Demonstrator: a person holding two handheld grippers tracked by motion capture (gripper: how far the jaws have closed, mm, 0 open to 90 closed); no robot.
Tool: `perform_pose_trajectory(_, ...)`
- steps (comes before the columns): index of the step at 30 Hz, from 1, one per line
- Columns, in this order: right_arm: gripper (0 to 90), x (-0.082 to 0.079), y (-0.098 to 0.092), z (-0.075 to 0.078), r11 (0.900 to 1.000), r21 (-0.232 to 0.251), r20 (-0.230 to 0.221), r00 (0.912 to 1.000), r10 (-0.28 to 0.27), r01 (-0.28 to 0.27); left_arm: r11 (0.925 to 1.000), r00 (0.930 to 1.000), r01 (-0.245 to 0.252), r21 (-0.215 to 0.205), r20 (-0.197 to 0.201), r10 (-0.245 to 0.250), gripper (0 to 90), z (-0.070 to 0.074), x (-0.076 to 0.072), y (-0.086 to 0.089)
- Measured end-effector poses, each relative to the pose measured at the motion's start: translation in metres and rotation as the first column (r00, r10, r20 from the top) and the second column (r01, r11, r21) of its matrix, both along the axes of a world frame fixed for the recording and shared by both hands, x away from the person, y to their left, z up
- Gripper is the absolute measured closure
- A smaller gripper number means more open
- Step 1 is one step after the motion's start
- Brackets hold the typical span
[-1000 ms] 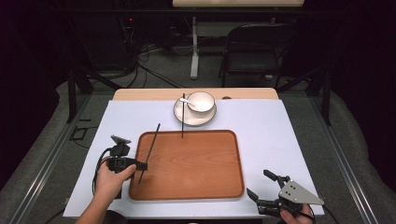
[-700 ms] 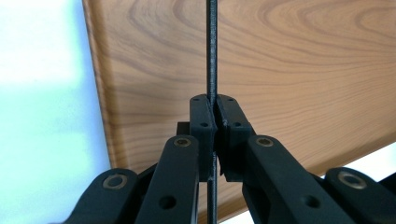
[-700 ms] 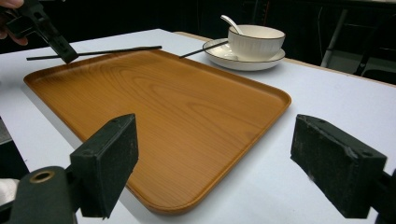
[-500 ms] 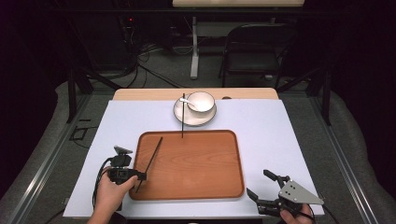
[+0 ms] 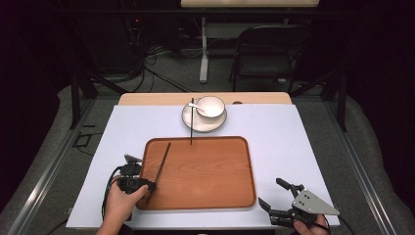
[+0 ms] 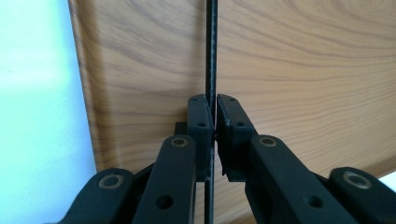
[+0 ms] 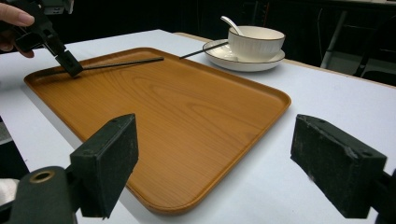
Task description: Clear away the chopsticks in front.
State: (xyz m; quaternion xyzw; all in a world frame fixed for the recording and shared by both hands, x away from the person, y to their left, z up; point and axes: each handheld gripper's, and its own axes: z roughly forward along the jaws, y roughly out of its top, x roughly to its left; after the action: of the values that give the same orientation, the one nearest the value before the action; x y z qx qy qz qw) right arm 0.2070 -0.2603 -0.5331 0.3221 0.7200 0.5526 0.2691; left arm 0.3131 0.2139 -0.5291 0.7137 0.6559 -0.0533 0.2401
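Observation:
A black chopstick (image 5: pixel 160 166) lies slanted over the left part of the wooden tray (image 5: pixel 205 171). My left gripper (image 5: pixel 150 186) is shut on its near end at the tray's left front corner. In the left gripper view the pads (image 6: pixel 201 116) pinch the chopstick (image 6: pixel 212 46), and the jaws have just eased a hair apart with the stick still between them. A second chopstick (image 5: pixel 191 122) leans from the plate (image 5: pixel 215 126) onto the tray's far edge. My right gripper (image 5: pixel 271 192) rests open off the tray's right front corner, with nothing between its pads (image 7: pixel 107 163).
A white bowl (image 5: pixel 210 106) with a spoon (image 5: pixel 195 105) stands on the plate behind the tray. The table has a pale sheet (image 5: pixel 293 147) over it. Beyond the far edge are a chair (image 5: pixel 266 54) and floor cables.
My left hand has drawn back toward the front edge with the chopstick, whose far tip has come from beyond the tray's rim to over the tray. The right gripper has kept still.

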Motion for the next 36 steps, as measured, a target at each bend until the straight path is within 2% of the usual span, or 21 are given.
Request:
perform_pose_trajectory(8,14.2,0.0,0.0,0.0,1.0,-0.001,0.001,1.0,0.0,0.0,1.0,1.0,-0.002,-0.006,0.006,0.002,82.1,0.001,0.0,-0.001)
perform_pose_trajectory(14,14.2,0.0,0.0,0.0,1.0,-0.003,0.001,1.0,0.0,0.0,0.9998,0.9997,0.008,-0.018,0.025,-0.008,76.1,0.005,0.001,0.0)
perform_pose_trajectory(17,14.2,0.0,0.0,0.0,1.0,-0.001,0.0,1.0,0.0,0.0,0.9997,0.9982,0.018,-0.018,0.057,-0.017,69.6,0.007,0.003,0.001)
perform_pose_trajectory(19,14.2,0.0,0.0,0.0,1.0,-0.001,0.0,1.0,0.0,0.0,0.9997,0.9936,0.024,-0.002,0.11,-0.024,64.3,0.008,0.004,0.001)
perform_pose_trajectory(21,14.2,0.0,0.0,0.0,1.0,-0.001,0.001,1.0,0.0,0.0,0.9997,0.9903,0.026,-0.001,0.137,-0.025,61.7,0.01,0.005,0.0)
perform_pose_trajectory(25,14.2,0.0,0.0,0.0,1.0,-0.001,0.001,1.0,-0.001,0.001,0.9991,0.9753,0.038,0.017,0.217,-0.041,56.4,0.015,0.011,-0.003)
perform_pose_trajectory(28,14.2,0.0,0.0,0.0,1.0,-0.001,0.0,1.0,0.0,0.0,0.9985,0.9637,0.055,0.004,0.261,-0.054,53.4,0.019,0.016,-0.006)
perform_pose_trajectory(32,14.2,0.0,0.0,0.0,1.0,0.0,0.001,1.0,-0.001,0.001,0.9975,0.9399,0.071,0.008,0.334,-0.069,45.2,0.023,0.025,-0.011)
perform_pose_trajectory(36,14.2,0.0,0.0,0.0,1.0,0.001,0.001,1.0,0.0,0.0,0.9962,0.9204,0.088,0.002,0.382,-0.082,42.2,0.026,0.034,-0.016)
